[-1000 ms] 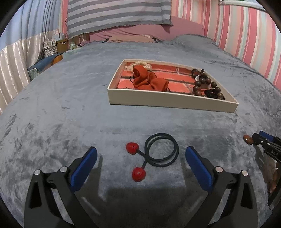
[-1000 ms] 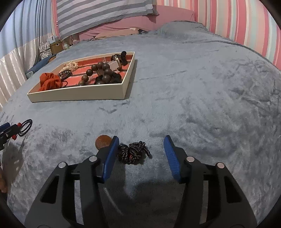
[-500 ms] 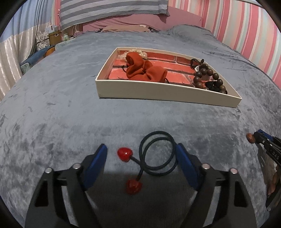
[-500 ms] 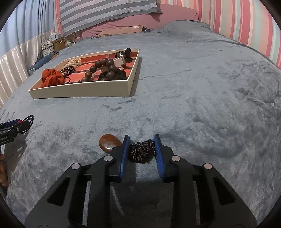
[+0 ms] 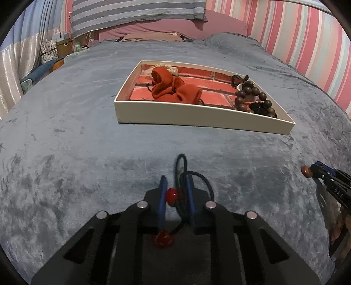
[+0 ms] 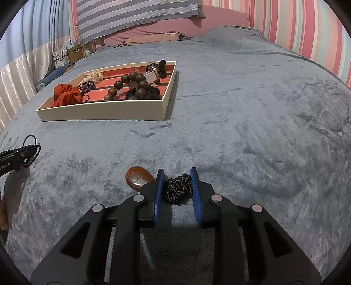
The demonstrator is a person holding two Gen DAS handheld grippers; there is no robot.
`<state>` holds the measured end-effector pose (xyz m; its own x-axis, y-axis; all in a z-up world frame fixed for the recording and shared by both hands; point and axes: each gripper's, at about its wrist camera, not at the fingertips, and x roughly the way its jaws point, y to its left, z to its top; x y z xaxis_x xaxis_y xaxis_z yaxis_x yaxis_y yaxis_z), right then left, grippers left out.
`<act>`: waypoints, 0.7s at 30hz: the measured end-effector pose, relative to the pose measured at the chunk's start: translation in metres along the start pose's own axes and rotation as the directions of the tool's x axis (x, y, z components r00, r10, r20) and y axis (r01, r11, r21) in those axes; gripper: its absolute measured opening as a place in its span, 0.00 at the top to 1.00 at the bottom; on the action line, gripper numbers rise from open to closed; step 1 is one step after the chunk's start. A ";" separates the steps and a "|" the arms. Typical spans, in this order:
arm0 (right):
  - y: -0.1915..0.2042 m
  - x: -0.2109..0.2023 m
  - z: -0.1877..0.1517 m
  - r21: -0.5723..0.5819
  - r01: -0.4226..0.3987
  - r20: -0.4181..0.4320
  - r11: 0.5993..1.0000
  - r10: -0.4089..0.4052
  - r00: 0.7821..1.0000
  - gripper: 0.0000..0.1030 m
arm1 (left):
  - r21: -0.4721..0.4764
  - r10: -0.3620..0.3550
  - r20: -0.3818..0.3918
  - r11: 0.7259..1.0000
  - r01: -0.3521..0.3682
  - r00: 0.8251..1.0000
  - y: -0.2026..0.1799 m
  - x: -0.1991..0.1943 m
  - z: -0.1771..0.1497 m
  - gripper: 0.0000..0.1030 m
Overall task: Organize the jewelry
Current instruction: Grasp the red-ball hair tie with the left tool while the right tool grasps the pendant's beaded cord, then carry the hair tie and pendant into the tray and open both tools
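My left gripper (image 5: 176,183) is shut on a black hair tie with two red beads (image 5: 171,194); its loop sticks up between the blue pads and one bead hangs below. My right gripper (image 6: 176,177) is shut on a dark braided scrunchie (image 6: 177,190) on the grey blanket. A brown oval stone (image 6: 137,178) lies just left of the right gripper's left finger. The cream tray (image 5: 197,118) ahead holds an orange scrunchie (image 5: 173,88), brown wooden beads (image 5: 252,96) and other dark pieces. It also shows in the right wrist view (image 6: 105,111).
The grey blanket (image 6: 252,122) covers the whole bed. A striped pillow (image 5: 136,15) and a pink striped wall lie at the back. Clutter and a box (image 5: 63,46) stand at the far left bedside. The other gripper shows at each view's edge (image 5: 329,182).
Both grippers have closed: the left on the black hair tie, squeezing its loop upright, the right on the braided scrunchie. Both have also moved forward a little.
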<state>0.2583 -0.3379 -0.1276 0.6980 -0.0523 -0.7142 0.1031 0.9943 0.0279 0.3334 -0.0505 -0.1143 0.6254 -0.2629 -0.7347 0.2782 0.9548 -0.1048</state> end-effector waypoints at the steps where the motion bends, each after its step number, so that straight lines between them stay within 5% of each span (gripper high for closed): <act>1: 0.000 0.000 0.000 0.000 0.000 0.000 1.000 0.000 1.000 0.78 | -0.001 -0.002 0.000 1.000 0.002 1.000 0.000 0.000 0.000 0.82; 21: 0.002 -0.016 0.004 -0.009 0.007 0.056 1.000 -0.007 0.998 0.82 | -0.006 -0.025 0.047 1.000 0.025 0.999 0.002 -0.017 0.001 0.83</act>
<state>0.2498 -0.3355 -0.1136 0.7361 -0.0641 -0.6739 0.1016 0.9947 0.0164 0.3244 -0.0441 -0.1011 0.6517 -0.2929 -0.6996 0.2893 0.9487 -0.1277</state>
